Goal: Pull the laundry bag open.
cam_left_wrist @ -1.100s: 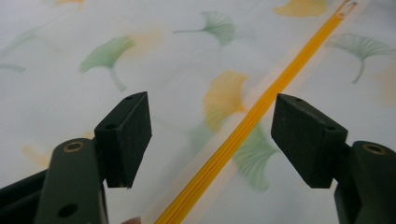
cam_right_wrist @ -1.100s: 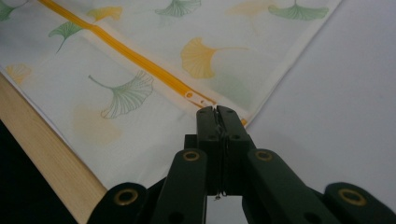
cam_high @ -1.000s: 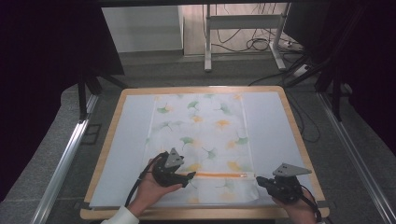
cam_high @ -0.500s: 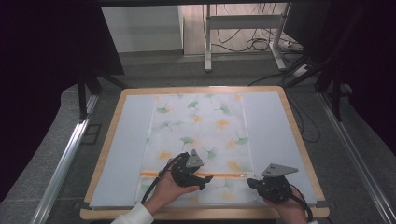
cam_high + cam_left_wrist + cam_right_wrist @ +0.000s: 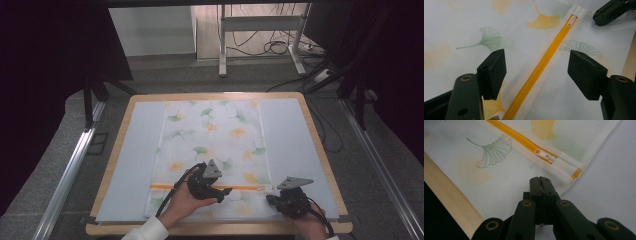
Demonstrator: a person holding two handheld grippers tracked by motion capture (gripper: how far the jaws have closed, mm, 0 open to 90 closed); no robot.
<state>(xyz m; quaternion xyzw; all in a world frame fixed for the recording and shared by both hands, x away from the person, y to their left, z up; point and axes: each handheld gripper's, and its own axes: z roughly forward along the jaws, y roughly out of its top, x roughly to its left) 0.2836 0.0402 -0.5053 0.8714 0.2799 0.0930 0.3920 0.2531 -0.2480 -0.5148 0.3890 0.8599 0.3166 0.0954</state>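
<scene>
A white mesh bag (image 5: 215, 130) printed with ginkgo leaves lies flat on the table. An orange zipper (image 5: 250, 188) runs across its near end, with the white pull (image 5: 544, 155) at the right end. My left gripper (image 5: 225, 191) hovers over the middle of the zipper. In the left gripper view it (image 5: 539, 71) is open, one jaw on each side of the orange zipper (image 5: 541, 67), touching neither; the jaws have just been closing slightly. My right gripper (image 5: 540, 181) is shut, its tips on the bag's hem just short of the pull. Whether fabric is pinched is unclear.
The bag rests on a pale blue mat (image 5: 135, 150) atop a wooden-rimmed table (image 5: 322, 150). Bare mat lies left and right of the bag. The table's wooden front edge (image 5: 451, 195) is close behind my right gripper. Cables and a metal stand (image 5: 260, 30) sit on the floor beyond.
My left gripper has slid to the right along the zipper, from its left part to the middle. The right gripper has shifted slightly left and stays shut.
</scene>
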